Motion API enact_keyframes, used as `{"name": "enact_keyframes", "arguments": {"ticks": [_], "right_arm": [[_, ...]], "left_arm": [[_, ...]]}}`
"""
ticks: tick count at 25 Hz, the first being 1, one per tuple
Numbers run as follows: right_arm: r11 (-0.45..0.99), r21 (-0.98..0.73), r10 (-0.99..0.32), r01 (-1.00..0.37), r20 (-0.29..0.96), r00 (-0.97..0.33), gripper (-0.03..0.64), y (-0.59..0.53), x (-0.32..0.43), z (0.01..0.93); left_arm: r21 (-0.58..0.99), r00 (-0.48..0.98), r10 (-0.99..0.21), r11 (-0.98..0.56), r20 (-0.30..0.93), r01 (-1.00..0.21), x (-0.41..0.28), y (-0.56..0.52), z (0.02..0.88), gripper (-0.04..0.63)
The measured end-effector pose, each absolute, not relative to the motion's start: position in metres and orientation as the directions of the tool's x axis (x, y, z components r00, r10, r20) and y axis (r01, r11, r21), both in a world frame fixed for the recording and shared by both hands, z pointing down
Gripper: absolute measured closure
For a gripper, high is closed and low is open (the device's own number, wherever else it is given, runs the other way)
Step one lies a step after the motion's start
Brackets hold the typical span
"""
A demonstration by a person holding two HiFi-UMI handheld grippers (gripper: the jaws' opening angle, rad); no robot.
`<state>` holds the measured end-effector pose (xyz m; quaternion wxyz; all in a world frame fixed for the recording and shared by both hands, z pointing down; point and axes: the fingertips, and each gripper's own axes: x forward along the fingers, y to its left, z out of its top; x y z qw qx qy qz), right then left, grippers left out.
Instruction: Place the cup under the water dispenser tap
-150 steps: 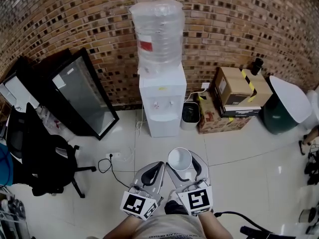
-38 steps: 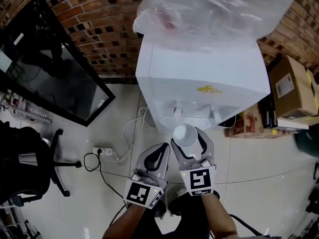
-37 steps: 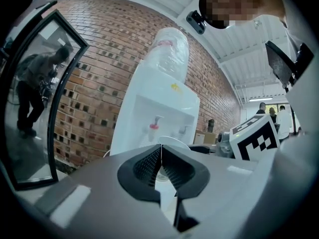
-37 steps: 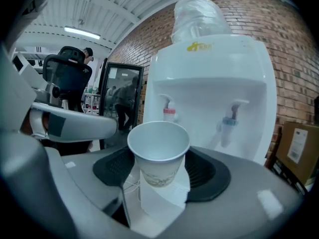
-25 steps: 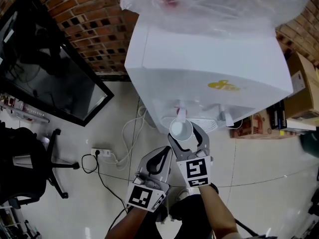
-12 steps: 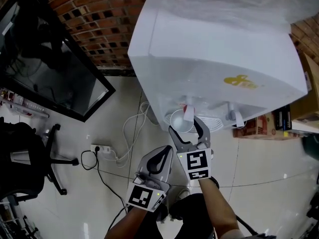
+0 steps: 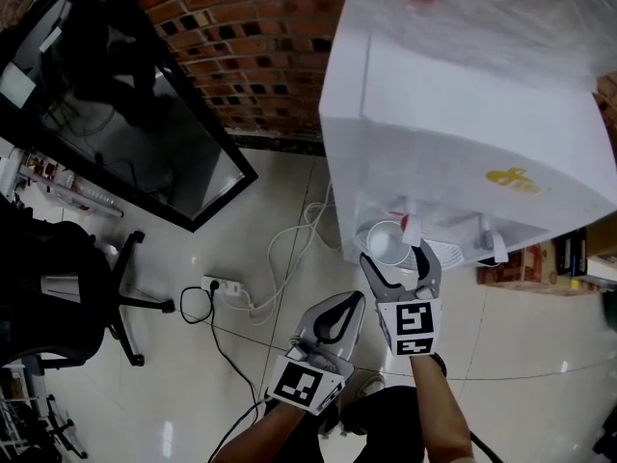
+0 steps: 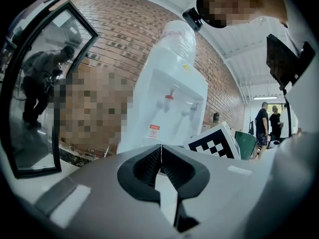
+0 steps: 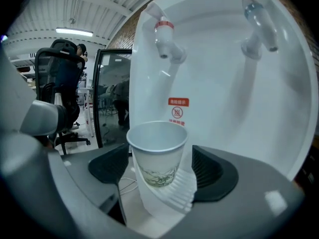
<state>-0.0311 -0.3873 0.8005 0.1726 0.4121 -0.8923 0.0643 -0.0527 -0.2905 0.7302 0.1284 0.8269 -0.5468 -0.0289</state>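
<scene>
Right gripper (image 7: 395, 257): fingers apart, having just been opening, with the cup (image 9: 158, 151) standing upright between them and a gap showing on either side; neither pad presses it. The cup rests on the ribbed drip tray (image 9: 175, 195) of the water dispenser (image 7: 453, 114), its long axis vertical and mouth up, with the red tap (image 9: 164, 36) at twelve o'clock above its rim. Left gripper (image 8: 160, 159): fingers together, empty, lying at about seven o'clock from the cup in the head view and the farther of the two. Judgement: placement appears made; my right fingers should draw straight back toward six o'clock without brushing the cup wall.
</scene>
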Motion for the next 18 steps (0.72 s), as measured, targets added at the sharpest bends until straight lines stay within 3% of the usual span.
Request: {"name": "enact_keyframes", "arguments": {"ticks": [6,18], "right_arm": [[0.651,0.009,-0.72,-0.759,0.326,-0.613,0.179,-0.386,-0.032,0.792],[0.605,-0.004,-0.755,-0.796,0.313,-0.576,0.175,-0.374,-0.012,0.754]], "left_arm": [[0.257,0.39,-0.914,-0.353,0.113,-0.9,-0.06,-0.284,0.729,0.601],[0.269,0.385,-0.915,-0.342,0.124,-0.9,-0.068,-0.273,0.695,0.601]]}}
